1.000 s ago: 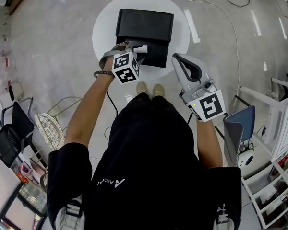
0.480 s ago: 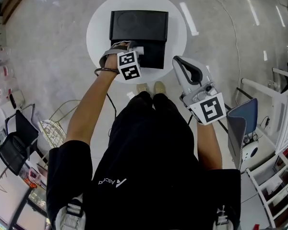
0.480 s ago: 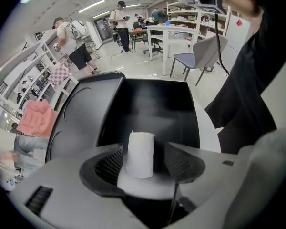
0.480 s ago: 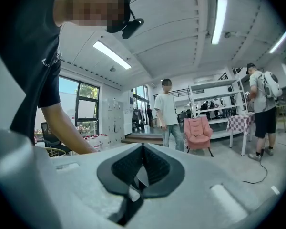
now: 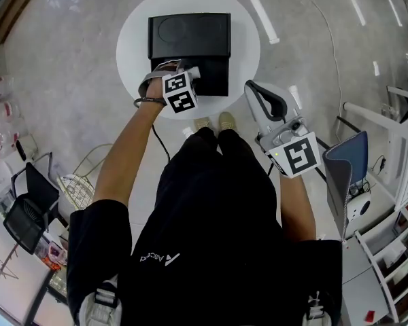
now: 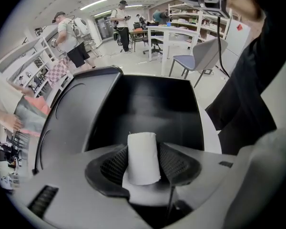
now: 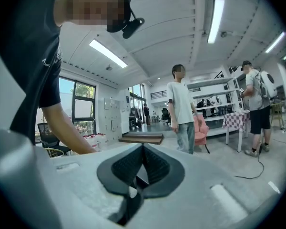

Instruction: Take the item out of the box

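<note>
1. Head view: a round white table (image 5: 132, 39) is seen below, w/ a black box (image 5: 207, 77) set on it. The lid (image 5: 189, 34) is laid open flat on the far side, w/ a ring embossed in it.
2. L gripper (image 5: 185, 70) is held steeply nose-down over the box's near-left part, approx. where lid and tray meet.
3. Left gripper view: a white rolled item (image 6: 143, 159) is seen upright betw. the jaws. Both mesh pads are pressed on its sides. The jaws have just been closing and are clamped on it.
4. The item is placed over the box's dark interior. Whether its far end is touching the box can't be told.
5. Right gripper view: R gripper (image 7: 143, 151) is pointed approx. level into the room. Its jaws are brought together at the tips, w/ nothing gripped.
6. Head view: R gripper is held off the table's near-right edge, well apart from the box. A blue chair (image 5: 343, 175) is seen just to its right.
</note>
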`<state>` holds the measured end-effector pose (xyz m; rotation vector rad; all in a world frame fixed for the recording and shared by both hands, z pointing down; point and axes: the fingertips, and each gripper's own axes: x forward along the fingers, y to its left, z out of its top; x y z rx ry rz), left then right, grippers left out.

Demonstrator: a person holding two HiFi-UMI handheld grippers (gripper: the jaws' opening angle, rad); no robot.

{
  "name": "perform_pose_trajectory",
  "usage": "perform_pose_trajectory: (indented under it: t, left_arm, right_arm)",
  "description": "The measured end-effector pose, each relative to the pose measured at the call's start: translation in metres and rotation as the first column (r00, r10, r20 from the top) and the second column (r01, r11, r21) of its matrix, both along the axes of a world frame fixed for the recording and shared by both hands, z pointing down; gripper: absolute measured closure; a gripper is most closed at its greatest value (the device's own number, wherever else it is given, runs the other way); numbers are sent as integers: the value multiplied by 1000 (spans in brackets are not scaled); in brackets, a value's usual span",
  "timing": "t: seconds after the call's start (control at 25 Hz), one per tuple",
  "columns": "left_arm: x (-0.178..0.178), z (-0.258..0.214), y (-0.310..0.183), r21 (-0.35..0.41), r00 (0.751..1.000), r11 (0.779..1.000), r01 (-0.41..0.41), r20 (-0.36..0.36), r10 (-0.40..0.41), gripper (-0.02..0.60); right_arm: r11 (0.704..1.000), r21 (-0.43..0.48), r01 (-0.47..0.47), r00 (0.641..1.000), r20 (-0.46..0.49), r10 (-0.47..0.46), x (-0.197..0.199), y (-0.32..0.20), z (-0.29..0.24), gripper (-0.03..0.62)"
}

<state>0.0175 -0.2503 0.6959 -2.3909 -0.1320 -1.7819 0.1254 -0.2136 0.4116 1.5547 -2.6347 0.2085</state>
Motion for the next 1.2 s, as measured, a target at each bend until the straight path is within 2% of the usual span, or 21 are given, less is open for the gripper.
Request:
perform_pose_trajectory:
  t: [0.04, 0.2, 0.32, 0.44, 0.56, 0.64, 0.72, 0.84, 0.92, 1.04, 1.2]
  left_arm:
    - [0, 0, 2, -4, 1000, 1000, 2, -3, -2, 392]
    - [-1, -1, 3, -3, 1000, 1000, 17, -18, -17, 401]
    - [2, -10, 2, 3, 997, 999, 45, -66, -45, 403]
    - [10, -35, 0, 6, 980, 995, 100, -174, -97, 403]
    - [22, -75, 0, -9, 928, 986, 168, -335, -161, 403]
    - [29, -106, -1, -19, 873, 977, 212, -446, -199, 403]
    - [35, -140, 2, -48, 797, 966, 252, -556, -236, 403]
    - [43, -202, 9, -114, 640, 951, 288, -715, -280, 403]
    - [43, -242, 14, -135, 536, 944, 299, -795, -284, 403]
    - [38, -291, 24, -159, 413, 936, 314, -864, -286, 403]
    - [21, -337, 38, -215, 288, 912, 349, -901, -323, 403]
  right_arm:
    - [1000, -1, 1, 1000, 1, -1, 0, 0, 0, 592]
    - [1000, -2, 11, 1000, 1, -11, -3, 2, 1, 592]
    - [1000, -6, 15, 1000, 2, -15, -4, 4, 3, 592]
    - [1000, -3, 21, 1000, 4, -21, -4, 5, 3, 592]
    - [1000, 8, 30, 999, 11, -30, -5, 5, 1, 592]
    - [999, 17, 38, 999, 16, -38, -7, 5, -2, 592]
    - [999, 27, 45, 999, 18, -45, -9, 5, -6, 592]
    - [997, 55, 59, 998, 24, -61, -14, 7, -21, 592]
    - [994, 79, 73, 997, 30, -76, -18, 8, -33, 592]
    - [990, 112, 90, 995, 41, -95, -22, 13, -51, 592]
    - [981, 157, 113, 991, 56, -123, -32, 25, -75, 592]
